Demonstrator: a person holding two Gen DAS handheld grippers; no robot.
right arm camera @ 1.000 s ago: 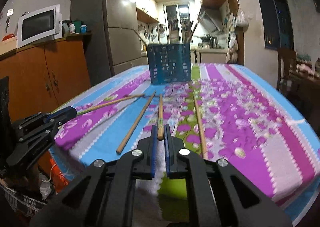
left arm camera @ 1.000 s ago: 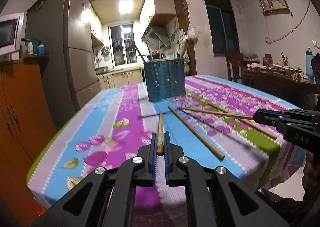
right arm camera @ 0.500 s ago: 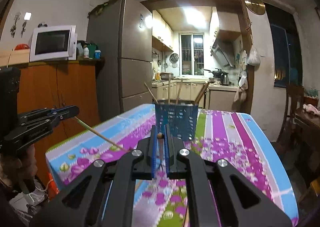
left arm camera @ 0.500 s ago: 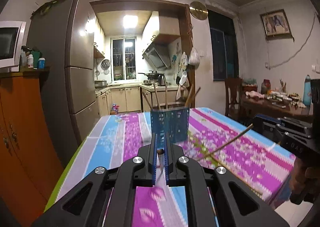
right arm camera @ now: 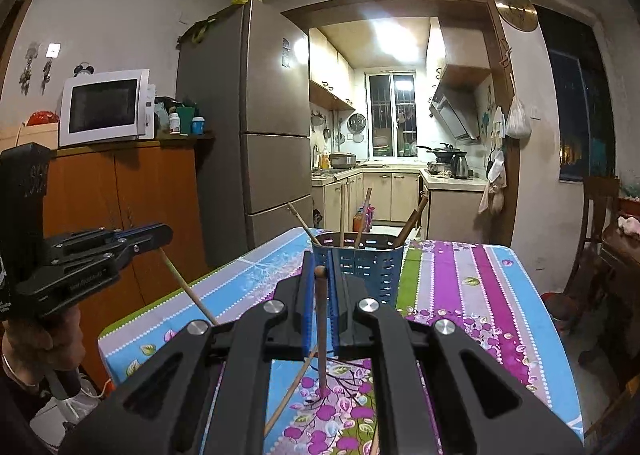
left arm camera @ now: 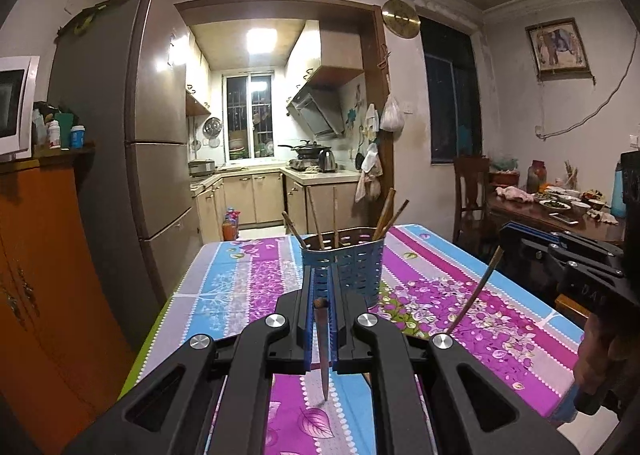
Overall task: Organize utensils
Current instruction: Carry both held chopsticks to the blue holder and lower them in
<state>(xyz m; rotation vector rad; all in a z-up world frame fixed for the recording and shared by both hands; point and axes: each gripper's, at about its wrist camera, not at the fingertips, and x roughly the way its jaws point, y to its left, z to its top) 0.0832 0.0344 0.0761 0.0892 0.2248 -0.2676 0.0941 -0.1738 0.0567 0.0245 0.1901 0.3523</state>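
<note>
Left wrist view: the left gripper (left arm camera: 320, 295) is holding a chopstick (left arm camera: 323, 351) with its fingers (left arm camera: 307, 315) pressed closed on it, the butt end near the fingertips and the thin end hanging down over the counter (left arm camera: 500, 319). The blue utensil holder (left arm camera: 352, 267) is standing on the counter just beyond the fingers, with several chopsticks leaning inside it. To the right of the holder, this view alone is showing the right gripper (left arm camera: 505, 235) from the side, with its chopstick (left arm camera: 476, 291) slanting down towards the cloth.

Right wrist view: the right gripper (right arm camera: 320, 275) is clamping its own chopstick (right arm camera: 321, 331), fingers closed on it, directly in front of the holder (right arm camera: 360, 267). Left of the holder, the left gripper (right arm camera: 166, 231) is appearing sideways, its chopstick (right arm camera: 188, 287) angling downward. Only here, another chopstick (right arm camera: 286, 399) is lying on the counter (right arm camera: 480, 287) below the fingers.
</note>
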